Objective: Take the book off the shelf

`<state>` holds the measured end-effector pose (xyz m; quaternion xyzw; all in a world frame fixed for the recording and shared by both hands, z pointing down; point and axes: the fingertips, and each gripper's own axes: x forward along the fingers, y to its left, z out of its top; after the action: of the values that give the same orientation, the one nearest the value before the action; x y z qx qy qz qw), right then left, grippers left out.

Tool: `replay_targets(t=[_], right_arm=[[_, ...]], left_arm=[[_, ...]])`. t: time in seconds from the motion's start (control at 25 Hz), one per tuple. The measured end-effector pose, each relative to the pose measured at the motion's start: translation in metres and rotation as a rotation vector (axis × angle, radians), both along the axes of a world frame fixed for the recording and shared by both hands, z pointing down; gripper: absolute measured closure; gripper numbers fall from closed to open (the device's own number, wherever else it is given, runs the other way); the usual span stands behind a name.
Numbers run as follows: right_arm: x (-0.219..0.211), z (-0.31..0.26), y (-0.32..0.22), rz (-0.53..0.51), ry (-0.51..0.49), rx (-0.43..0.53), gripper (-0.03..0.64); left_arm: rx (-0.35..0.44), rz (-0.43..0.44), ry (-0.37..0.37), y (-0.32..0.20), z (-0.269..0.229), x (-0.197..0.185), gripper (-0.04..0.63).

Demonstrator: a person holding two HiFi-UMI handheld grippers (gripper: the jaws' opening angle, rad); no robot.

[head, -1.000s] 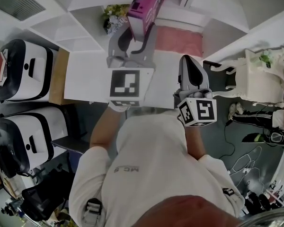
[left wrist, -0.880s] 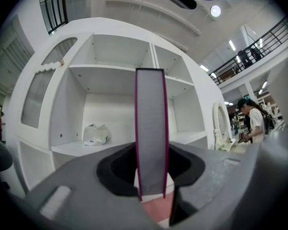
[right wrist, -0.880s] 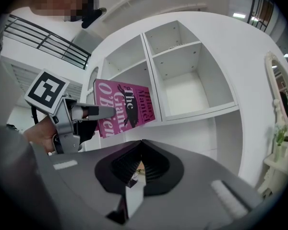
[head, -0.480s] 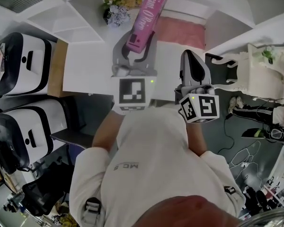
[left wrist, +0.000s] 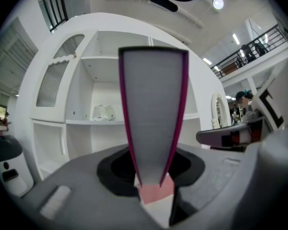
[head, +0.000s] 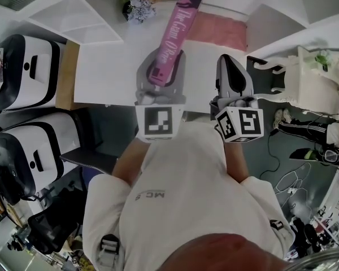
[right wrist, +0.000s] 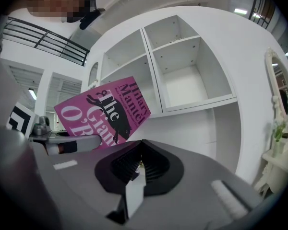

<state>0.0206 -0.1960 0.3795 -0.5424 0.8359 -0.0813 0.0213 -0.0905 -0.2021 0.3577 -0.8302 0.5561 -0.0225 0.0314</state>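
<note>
Paperback (head: 179,17), slim, pink, in left tool (head: 163,61)

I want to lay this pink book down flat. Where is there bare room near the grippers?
The white top is bare between the wooden board and the left gripper that grips the book. The shelf compartments in the right gripper view stand empty. It is crowded by the flowers.

Head cam steeply down; L/R cams facing shelf (right wrist: 182,87)
</note>
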Motion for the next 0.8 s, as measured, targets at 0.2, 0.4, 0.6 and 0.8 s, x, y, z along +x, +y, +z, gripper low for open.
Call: replay_targets(t=[0.2, 0.4, 0.6, 0.8], right_arm=[[0.003, 0.012, 0.004, -0.002, 0.012, -0.017, 0.618], [0.005, 0.029, 0.009, -0.007, 0.039, -0.056, 0.62], [0.012, 0.045, 0.011, -0.006, 0.069, -0.077, 0.618], [0.028, 0.072, 0.017, -0.008, 0.108, -0.109, 0.618]], left_arm=[[-0.06, -0.009, 0.036, 0.019, 0.022, -0.006, 0.451], [-0.208, 0.008, -0.001, 0.027, 0.072, -0.015, 0.453], [-0.333, 0.0, 0.008, 0.033, 0.115, -0.021, 0.453], [-0.412, -0.012, 0.017, 0.035, 0.143, -0.023, 0.451]])
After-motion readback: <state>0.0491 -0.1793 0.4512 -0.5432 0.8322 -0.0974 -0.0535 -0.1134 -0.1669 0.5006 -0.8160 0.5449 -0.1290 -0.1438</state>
